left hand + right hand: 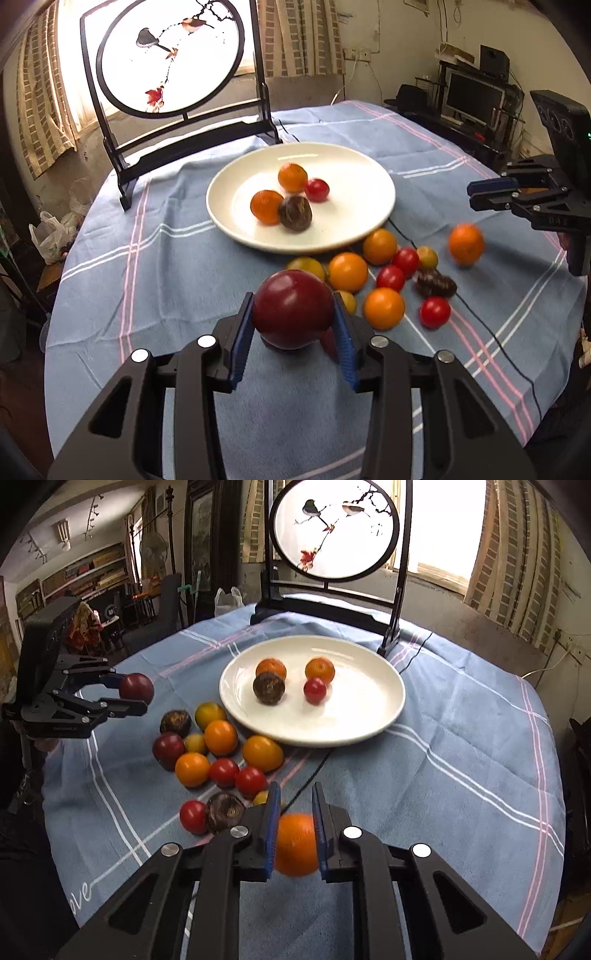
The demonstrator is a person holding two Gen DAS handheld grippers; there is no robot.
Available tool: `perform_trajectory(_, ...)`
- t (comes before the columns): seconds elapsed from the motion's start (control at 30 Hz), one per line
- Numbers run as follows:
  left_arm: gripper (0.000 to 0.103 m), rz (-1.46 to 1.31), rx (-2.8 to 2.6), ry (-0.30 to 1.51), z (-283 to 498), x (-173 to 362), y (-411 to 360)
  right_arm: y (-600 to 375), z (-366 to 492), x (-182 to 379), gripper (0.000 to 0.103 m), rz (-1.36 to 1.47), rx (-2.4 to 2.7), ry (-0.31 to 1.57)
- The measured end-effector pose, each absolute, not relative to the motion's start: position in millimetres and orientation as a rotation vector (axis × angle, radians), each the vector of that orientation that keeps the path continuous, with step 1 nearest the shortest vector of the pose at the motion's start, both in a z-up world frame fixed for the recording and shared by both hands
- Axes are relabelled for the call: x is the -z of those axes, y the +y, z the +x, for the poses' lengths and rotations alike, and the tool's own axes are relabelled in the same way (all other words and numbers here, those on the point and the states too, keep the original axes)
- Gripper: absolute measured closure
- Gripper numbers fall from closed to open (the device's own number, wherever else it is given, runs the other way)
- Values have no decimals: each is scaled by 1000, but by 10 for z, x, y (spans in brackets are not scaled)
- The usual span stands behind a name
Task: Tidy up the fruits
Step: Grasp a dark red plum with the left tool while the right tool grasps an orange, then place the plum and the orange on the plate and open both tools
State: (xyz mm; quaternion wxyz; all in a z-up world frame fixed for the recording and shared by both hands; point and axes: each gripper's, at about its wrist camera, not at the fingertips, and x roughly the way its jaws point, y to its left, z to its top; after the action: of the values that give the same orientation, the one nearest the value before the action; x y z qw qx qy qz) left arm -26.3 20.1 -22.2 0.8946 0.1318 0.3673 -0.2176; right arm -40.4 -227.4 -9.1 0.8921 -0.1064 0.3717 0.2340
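Jaws first: we count two pairs, both loaded. Our left gripper [293,317] pinches a dark red plum [293,308] between its blue pads [242,343], lifted clear of the cloth. Our right gripper [295,834] has its jaws pressed onto a small orange [297,843], also off the cloth.

Loose fruit on the table, between the grippers and the plate: a cluster of oranges, e.g. [221,737]; red cherry tomatoes, e.g. [251,782]; small yellow fruits, e.g. [209,713]; dark brown wrinkled fruits, e.g. [225,811]; one more dark red plum [168,750].

White plate [362,716], just beyond the cluster, holds two oranges, e.g. [320,670], one red tomato [315,689] and one brown wrinkled fruit [269,687].

Blue checked tablecloth [461,760] covers the table. A thin black cable [314,775] runs across it.

At the far edge stands a round painted screen [334,528] in a black frame, showing birds on a branch.
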Motion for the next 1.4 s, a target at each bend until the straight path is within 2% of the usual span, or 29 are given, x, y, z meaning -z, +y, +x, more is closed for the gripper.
perform_trajectory(0.13, 64, 257, 441, 713, -25, -1, 57, -2199, -258, -92, 86, -217, -504, 731)
perform_trajectory(0.17, 64, 252, 442, 705, 10, -35, 31, -2176, -233, -80, 81, -219, -529, 756)
perform_trajectory(0.2, 64, 243, 452, 702, 24, -55, 14, -2148, -243, -47, 48, -236, -529, 773)
perform_trajectory(0.23, 64, 235, 464, 699, 23, -71, 7, -2135, -286, 7, 28, -258, -519, 786)
perform_trajectory(0.37, 64, 232, 502, 693, -69, -34, -17, -2155, -481, 324, 29, -345, -522, 853)
perform_trajectory(0.4, 64, 227, 508, 698, -87, -19, -20, -2177, -500, 412, 33, -351, -518, 874)
perform_trajectory(0.43, 64, 225, 515, 702, -104, 1, -26, -2198, -491, 508, 50, -353, -506, 899)
perform_trajectory(0.53, 64, 231, 520, 710, -141, 56, -40, -2266, -419, 645, 62, -347, -438, 902)
perform_trajectory(0.6, 63, 226, 513, 722, -141, 82, -22, -2324, -384, 639, 62, -318, -449, 918)
perform_trajectory(0.7, 63, 216, 503, 735, -119, 109, 24, -2280, -439, 656, 50, -388, -444, 909)
perform_trajectory(0.73, 63, 211, 504, 740, -108, 116, 30, -2279, -420, 677, 51, -380, -440, 911)
perform_trajectory(0.8, 63, 207, 498, 744, -96, 127, 33, -2272, -384, 693, 62, -342, -456, 908)
perform_trajectory(1.1, 63, 205, 502, 738, -61, 88, 38, -2104, -434, 680, 65, -437, -472, 922)
perform_trajectory(1.4, 63, 236, 479, 694, 295, -59, -226, -2180, 77, 3, 65, -311, -414, 747)
